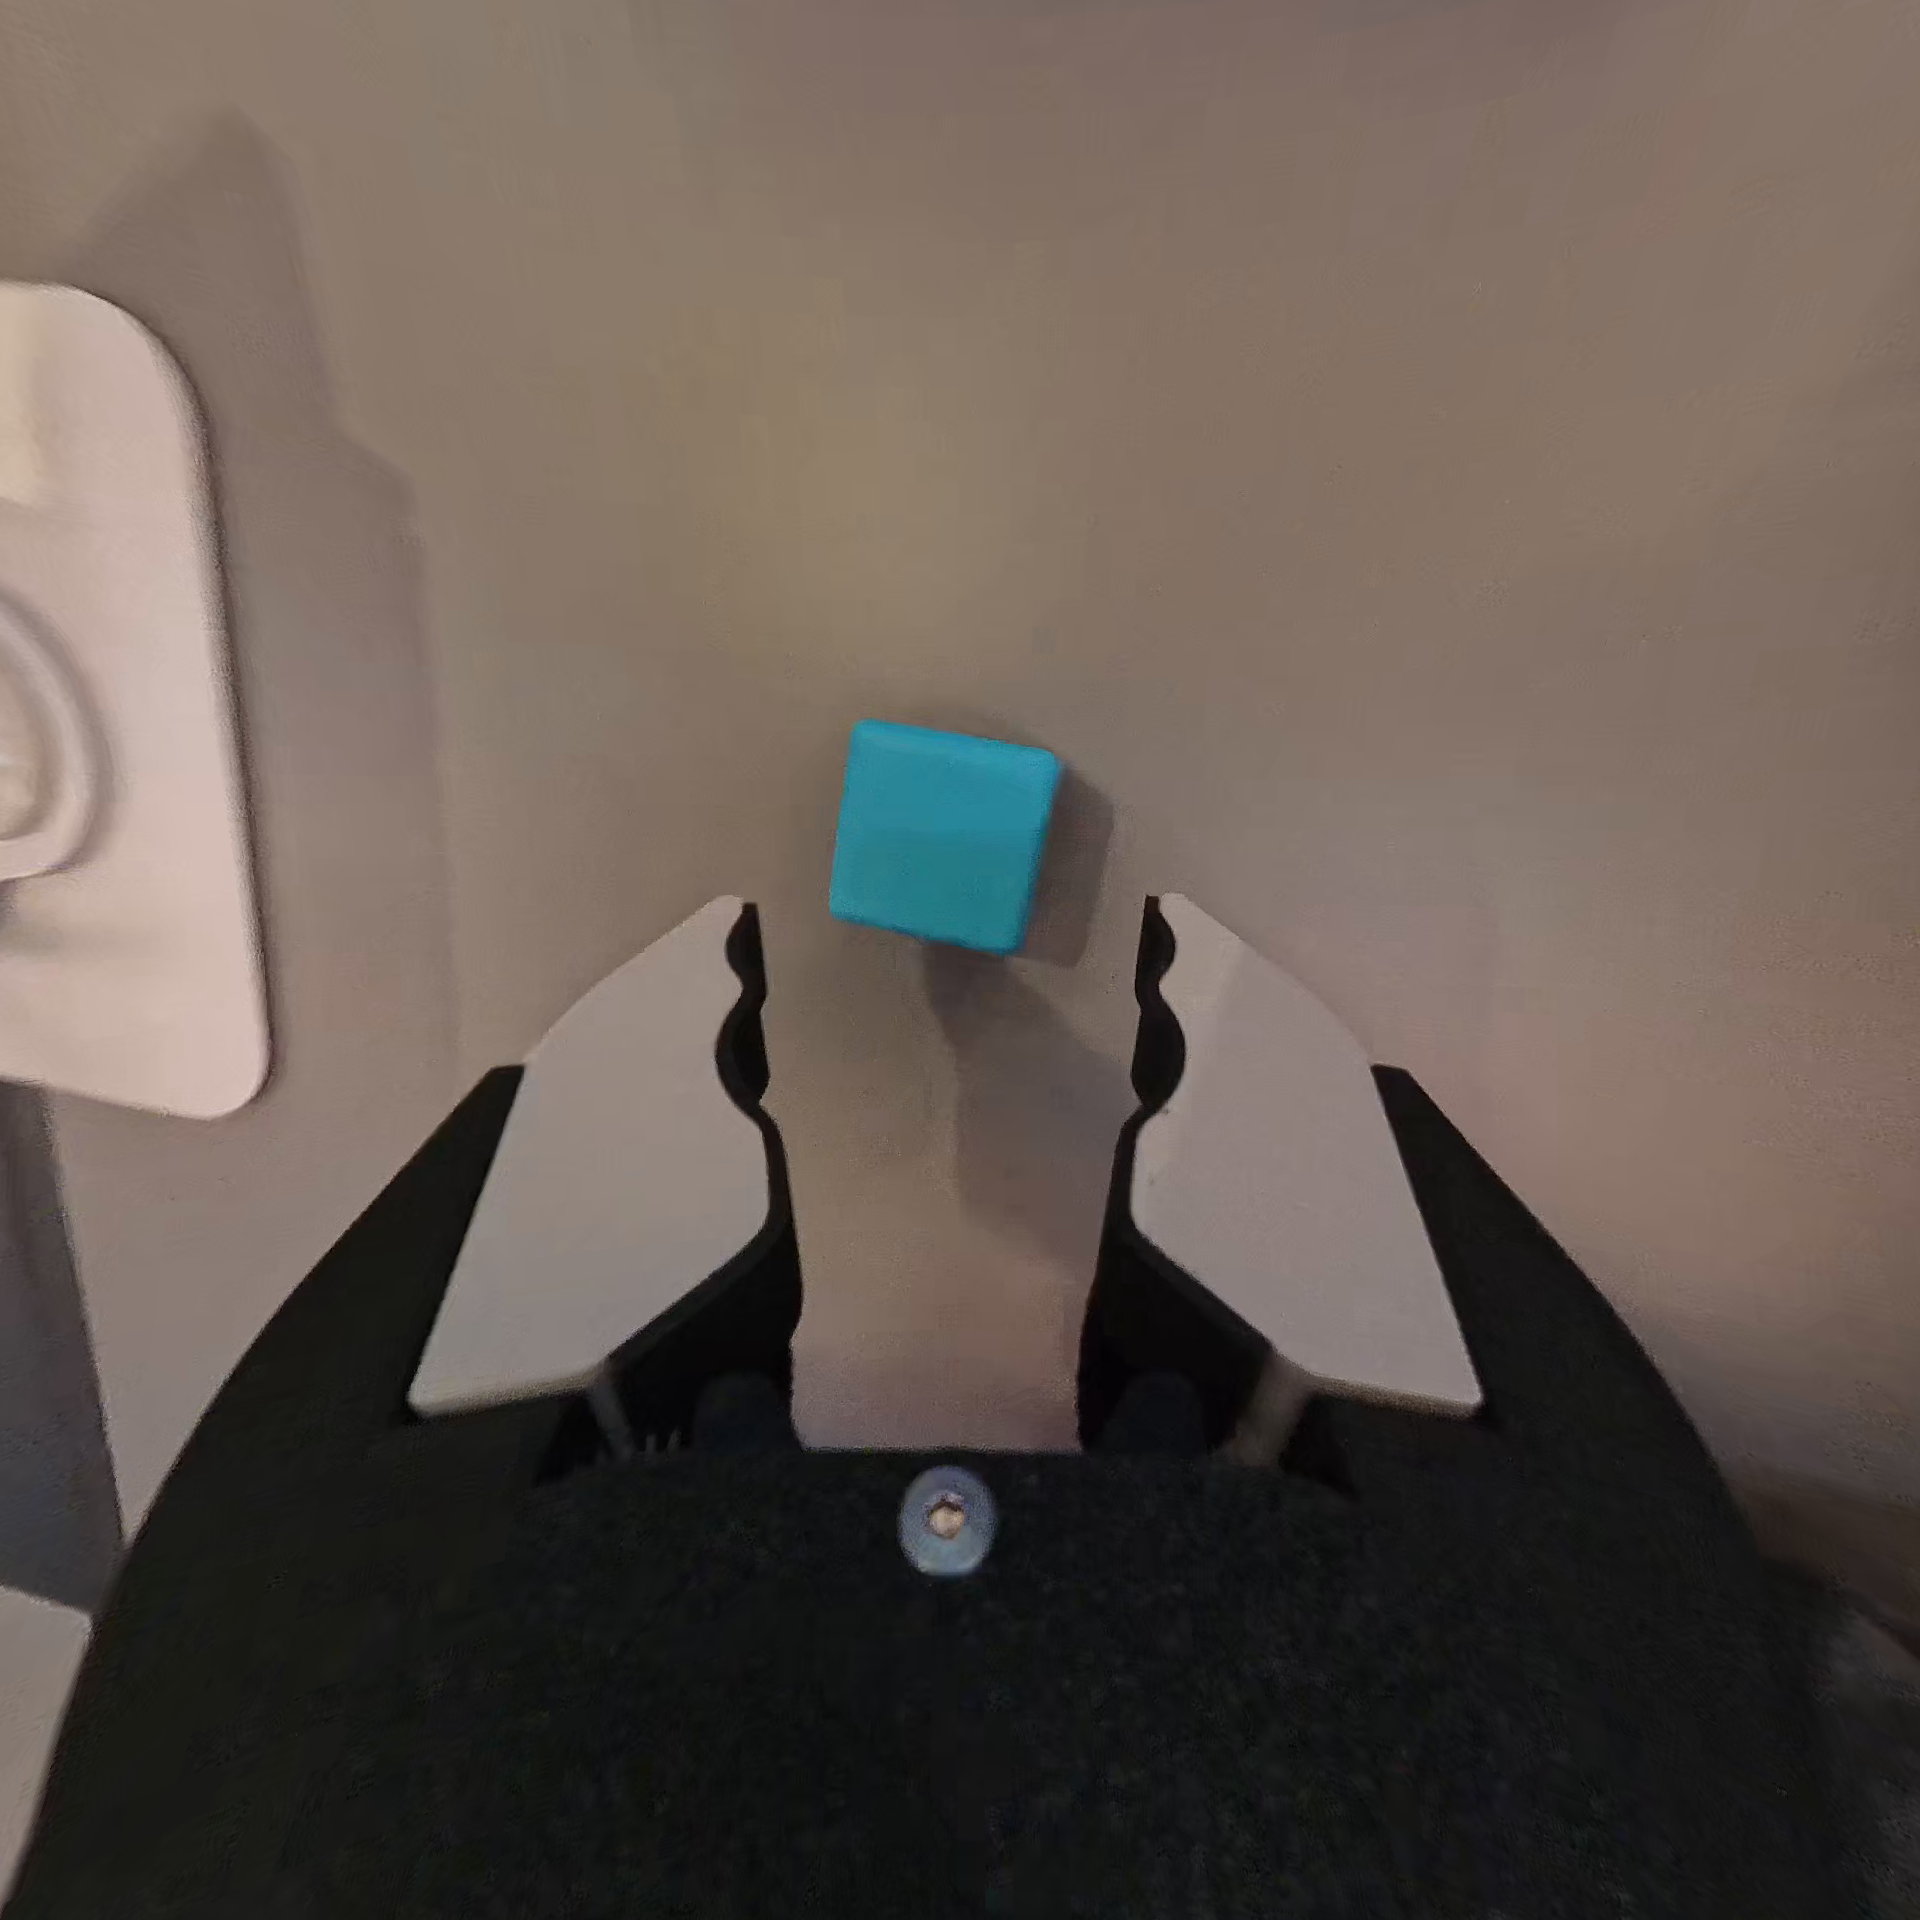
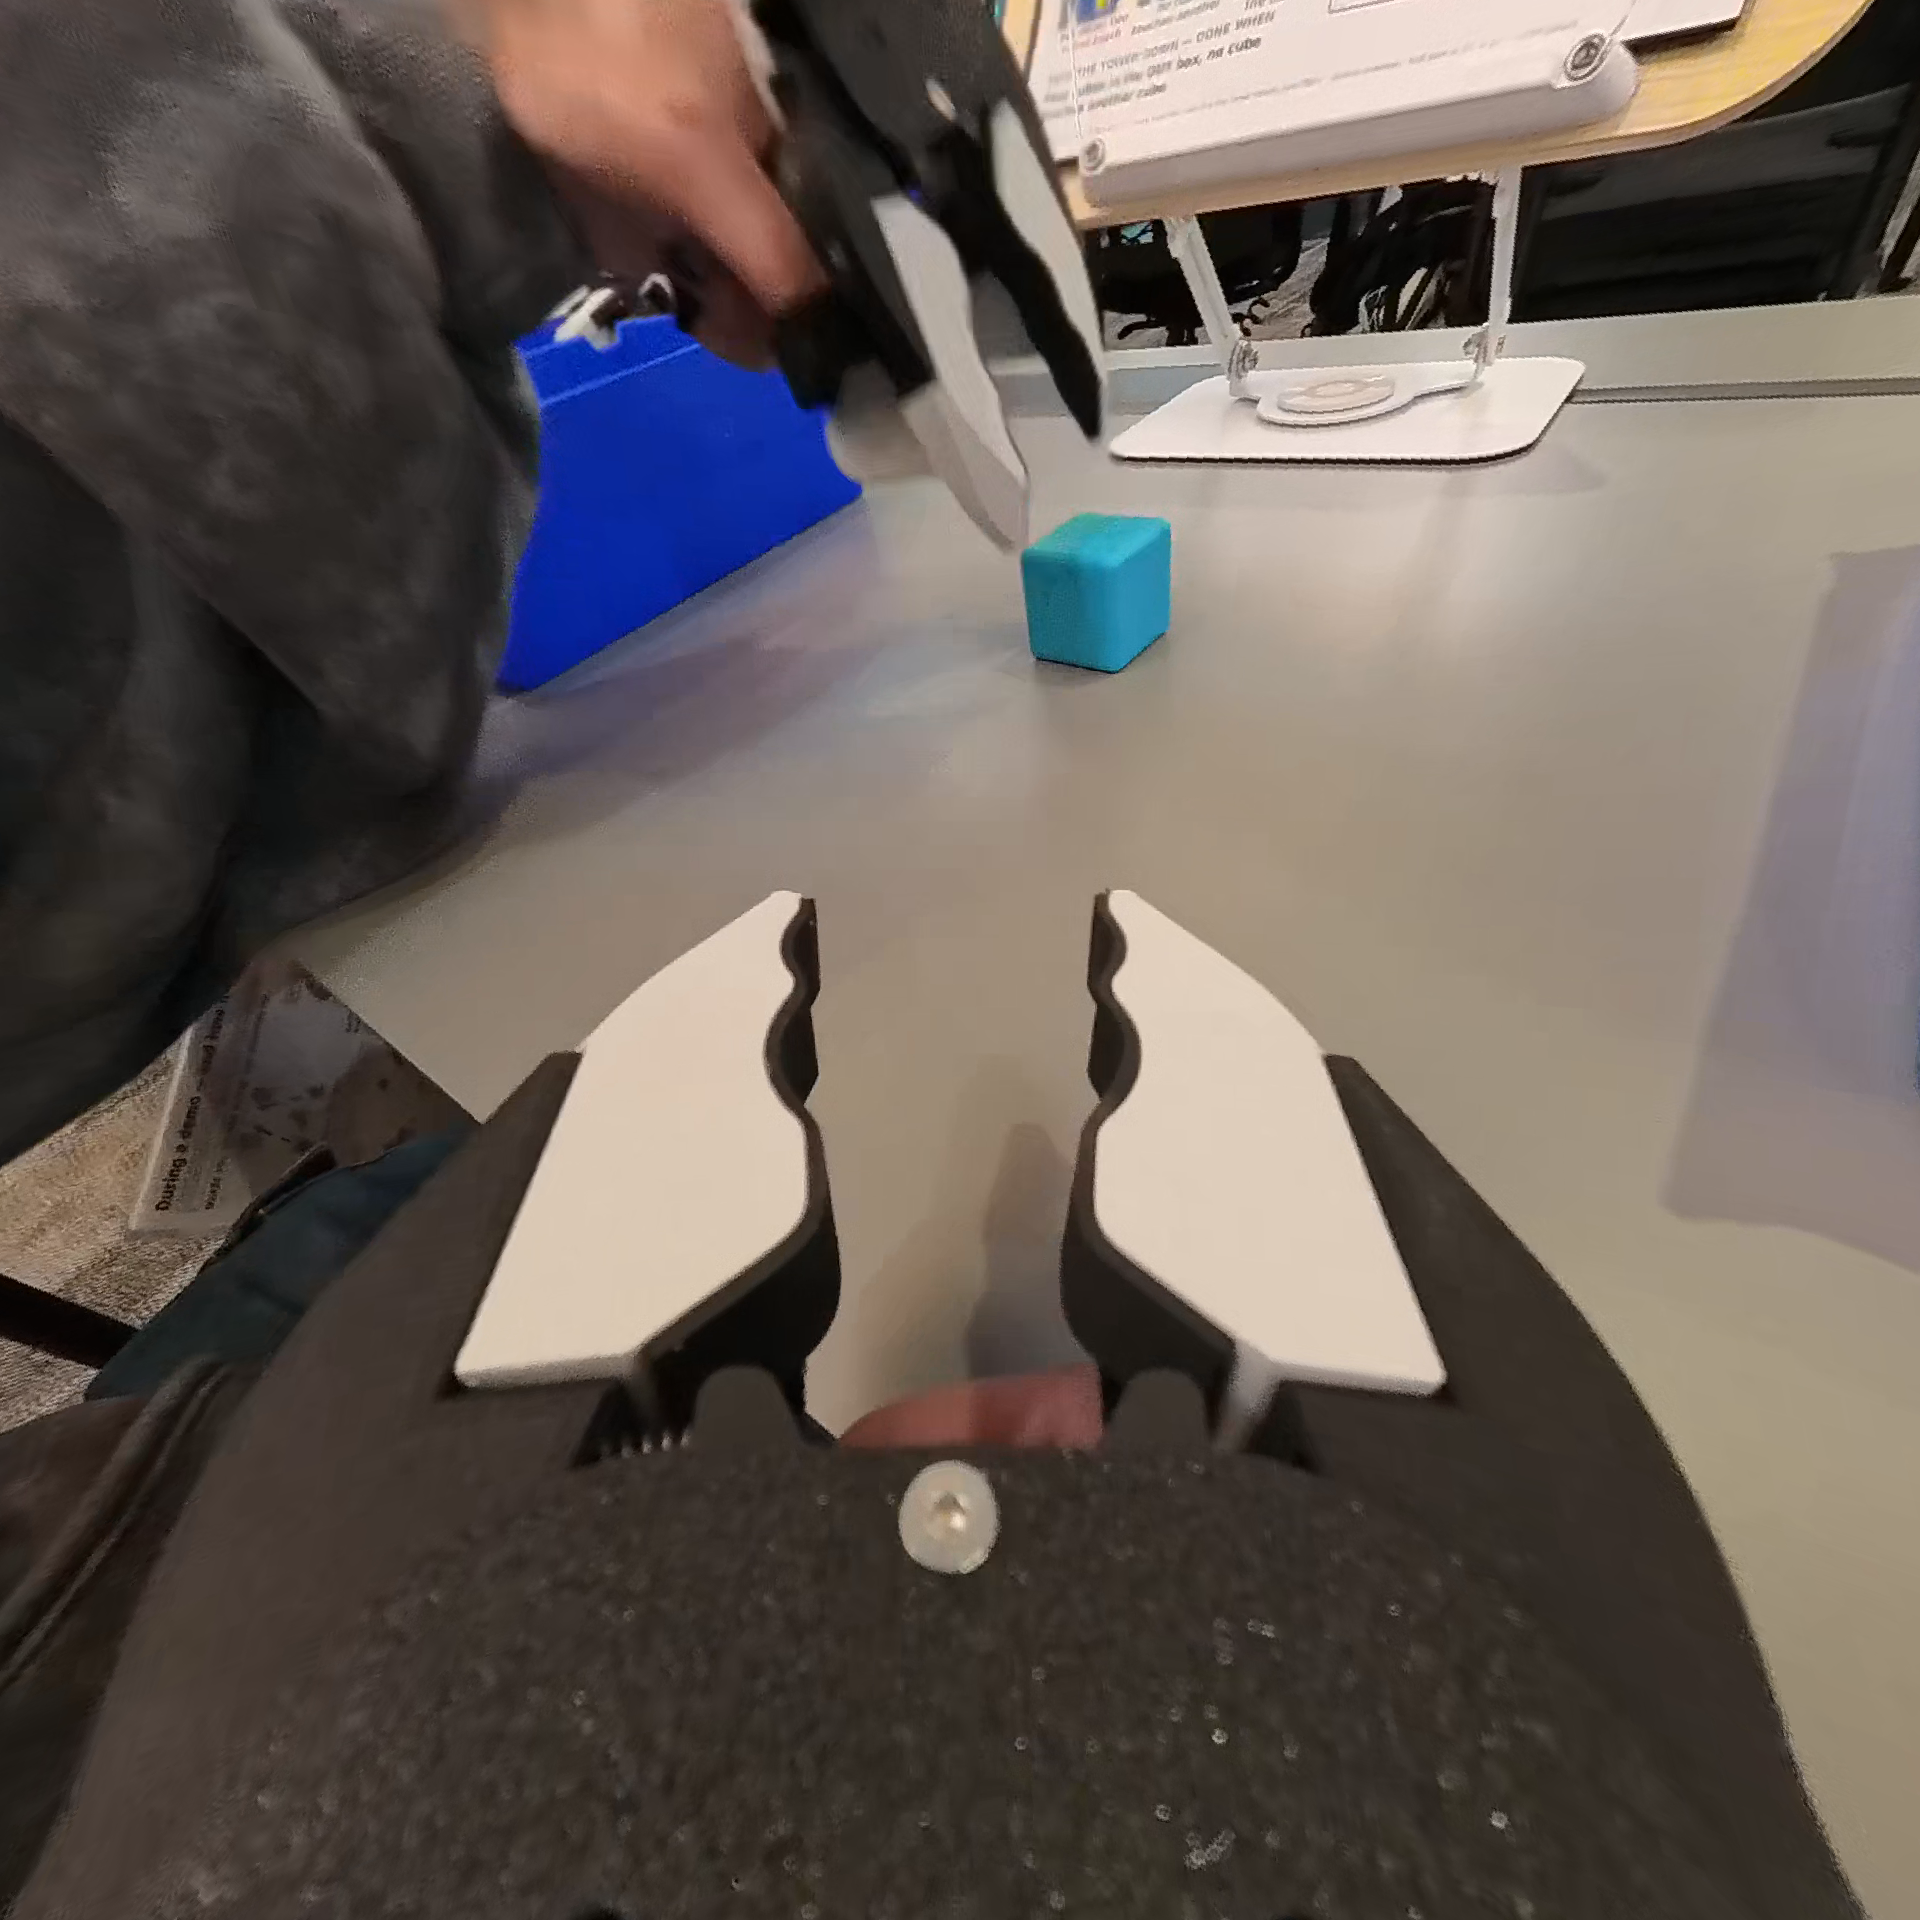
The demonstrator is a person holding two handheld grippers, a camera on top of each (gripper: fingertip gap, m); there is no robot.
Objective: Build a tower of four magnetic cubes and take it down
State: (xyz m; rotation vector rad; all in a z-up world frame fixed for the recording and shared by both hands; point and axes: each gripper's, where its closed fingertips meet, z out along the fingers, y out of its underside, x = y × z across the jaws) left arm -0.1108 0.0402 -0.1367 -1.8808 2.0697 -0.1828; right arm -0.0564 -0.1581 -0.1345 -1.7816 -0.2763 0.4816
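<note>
One teal cube [image 1: 943,836] is the only task piece in the left wrist view, sitting on the grey desk [image 1: 1351,520] and seen from above. The left claw [image 1: 945,914] points down at it with its jaws spread wide and nothing between them. The cube lies just beyond the fingertips, roughly centred on the gap and a little toward the left finger; it touches neither. Its shadow falls to the right and below. At the left edge of the view a white stand base [image 1: 114,707] with rounded corners lies flat on the desk, well apart from the cube and blurred. Nothing sits between claw and cube.

Across in the right wrist view, the right claw [image 2: 951,914] hovers low over the bare desk [image 2: 1455,779], jaws moderately open and empty. The same cube [image 2: 1096,590] stands far ahead of it, flat on one face. The left claw [image 2: 1039,473] comes down from above, gripped by a hand [image 2: 644,135] in a grey sleeve [image 2: 208,468], its near fingertip just above the cube's upper left corner; motion blur hides whether they touch. A blue bin [image 2: 665,499] stands left of the cube, partly behind the sleeve. Behind the cube a white stand [image 2: 1351,416] carries a tilted printed sheet [image 2: 1299,73]. A paper sheet [image 2: 239,1091] lies on the carpet at lower left.
</note>
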